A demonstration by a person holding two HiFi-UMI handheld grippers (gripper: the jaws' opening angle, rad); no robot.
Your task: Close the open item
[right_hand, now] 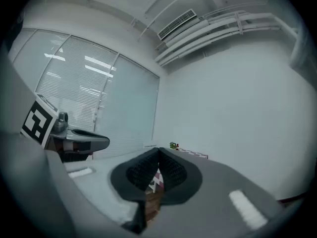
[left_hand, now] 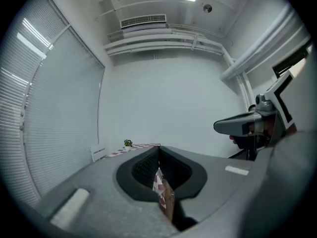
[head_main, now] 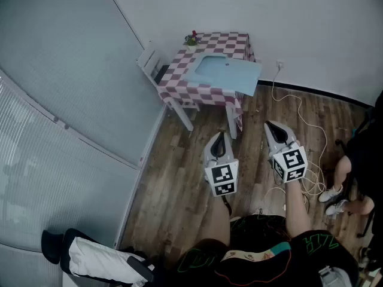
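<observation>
Far off, on a small table draped in red-and-white checked cloth (head_main: 179, 72): pale blue flat item (head_main: 226, 73), overhanging the near right edge. Tiny green potted plant (head_main: 191, 39) at the far left corner. Nearer, above brown wooden plank floor (head_main: 173, 187): left gripper (head_main: 219, 139) and right gripper (head_main: 272, 128) side by side, well short of the table, jaws pressed together on nothing.

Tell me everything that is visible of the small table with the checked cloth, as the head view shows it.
The small table stands upright on the wooden floor, close to the wall. A red-and-white checked cloth covers its top and hangs over the edges; the white legs show below. A light blue flat item lies on it, with one corner past the cloth's edge. A small potted plant stands at a far corner. A white chair is beside it.
</observation>
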